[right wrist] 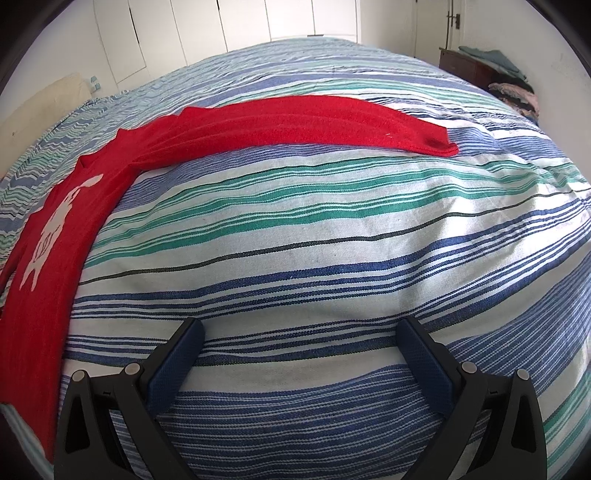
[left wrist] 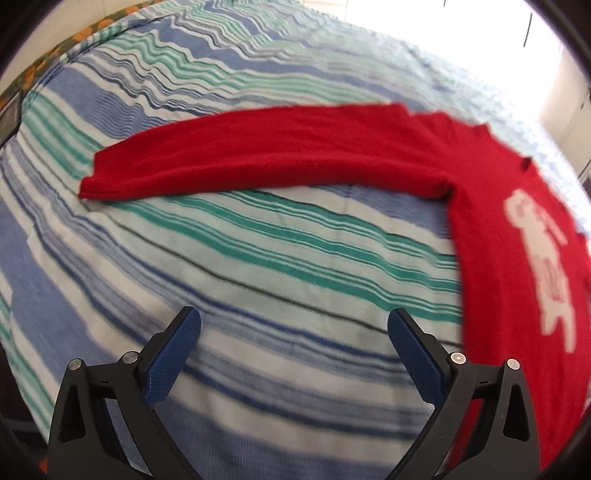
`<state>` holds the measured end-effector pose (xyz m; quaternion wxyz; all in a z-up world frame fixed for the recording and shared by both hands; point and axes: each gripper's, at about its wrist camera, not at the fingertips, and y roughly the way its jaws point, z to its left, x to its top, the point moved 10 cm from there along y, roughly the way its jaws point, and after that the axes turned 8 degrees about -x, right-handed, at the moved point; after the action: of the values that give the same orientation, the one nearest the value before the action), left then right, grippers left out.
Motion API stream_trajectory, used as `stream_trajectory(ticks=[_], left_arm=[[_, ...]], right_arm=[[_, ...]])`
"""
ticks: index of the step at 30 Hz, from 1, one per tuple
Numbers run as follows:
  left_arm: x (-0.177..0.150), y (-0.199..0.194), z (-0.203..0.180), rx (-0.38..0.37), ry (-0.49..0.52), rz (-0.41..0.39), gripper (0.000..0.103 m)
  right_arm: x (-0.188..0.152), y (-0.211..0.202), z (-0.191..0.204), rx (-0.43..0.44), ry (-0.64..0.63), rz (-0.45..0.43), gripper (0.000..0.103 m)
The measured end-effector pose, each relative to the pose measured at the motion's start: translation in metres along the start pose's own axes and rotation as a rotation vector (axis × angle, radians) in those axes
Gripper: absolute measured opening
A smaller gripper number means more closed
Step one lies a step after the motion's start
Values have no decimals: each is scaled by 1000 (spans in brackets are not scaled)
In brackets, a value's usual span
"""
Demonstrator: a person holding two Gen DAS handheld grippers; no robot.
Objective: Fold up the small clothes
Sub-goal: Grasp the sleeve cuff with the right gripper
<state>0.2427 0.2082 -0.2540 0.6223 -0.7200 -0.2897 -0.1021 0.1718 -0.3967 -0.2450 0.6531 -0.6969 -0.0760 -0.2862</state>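
Observation:
A red long-sleeved sweater (left wrist: 495, 236) with a white animal print (left wrist: 539, 258) lies flat on the striped bedspread (left wrist: 258, 258). In the left wrist view its body is at the right and one sleeve (left wrist: 258, 158) stretches out to the left. In the right wrist view the sweater's body (right wrist: 55, 258) is at the left and the other sleeve (right wrist: 314, 122) stretches right. My left gripper (left wrist: 293, 321) is open and empty over the bedspread, below the sleeve and left of the body. My right gripper (right wrist: 303, 332) is open and empty, right of the body.
The bed fills both views with blue, green and white stripes (right wrist: 332, 229). White cupboard doors (right wrist: 221, 26) stand behind it. A dark wooden cabinet (right wrist: 465, 66) with piled clothes (right wrist: 513, 92) stands at the far right. A patterned fabric edge (left wrist: 55, 55) shows at far left.

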Motion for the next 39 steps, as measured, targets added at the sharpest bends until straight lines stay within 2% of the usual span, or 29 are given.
stream_trajectory(ticks=[2,5,7,8,10,11,13,15,16,17,18,19,22,25,28,31,32,33,34,35,36,39], left_arm=[[-4,-25,-6,-50,-6,-58,101],[-16,-62,-9,-83,-22,-146,102],[-26,-75,-7,-88,-47,-178,102],[-32,-78,-5,-89,-64,-184,102],[-39,-77,-2,-93,-96,-179,102],[-42,-74,0,-94,-108,-165,102],[-43,-67,5,-84,-115,-140,102],[-46,-65,10,-66,-116,-137,102],[-46,-64,12,-63,-120,-137,102],[-47,-63,14,-64,-129,-136,102],[-48,-63,17,-67,-142,-137,102],[-48,-64,19,-73,-153,-140,102],[-48,-63,28,-84,-186,-147,102],[-47,-60,32,-97,-204,-146,102],[-45,-59,32,-109,-210,-151,102],[-44,-61,32,-115,-218,-160,102],[-45,-63,34,-116,-224,-164,102],[-45,-64,35,-117,-230,-166,102],[-46,-65,37,-121,-237,-168,102],[-46,-66,38,-126,-242,-168,102],[-47,-67,40,-130,-248,-168,102],[-47,-69,46,-135,-262,-172,102]], right_arm=[[16,-17,-13,132,111,-23,102],[47,-26,-54,232,326,-51,102],[71,-19,-85,317,521,-48,99],[82,-10,-101,379,643,-34,97],[96,11,-116,468,807,12,90],[99,26,-122,490,872,47,86],[100,47,-132,444,937,80,80],[103,60,-142,390,986,64,72],[106,63,-145,368,993,52,62],[109,66,-149,329,974,44,51],[111,69,-153,245,925,54,14],[113,69,-157,162,877,57,4],[150,32,-145,120,727,-64,4],[209,-38,-81,181,432,-217,4],[256,-108,33,375,181,-307,4],[269,-165,162,634,-9,-311,5],[265,-175,201,706,-60,-282,5],[260,-178,240,763,-114,-241,13],[249,-180,269,795,-159,-202,42],[241,-176,295,807,-209,-179,60],[238,-173,304,802,-231,-182,70],[230,-148,302,770,-229,-139,69]])
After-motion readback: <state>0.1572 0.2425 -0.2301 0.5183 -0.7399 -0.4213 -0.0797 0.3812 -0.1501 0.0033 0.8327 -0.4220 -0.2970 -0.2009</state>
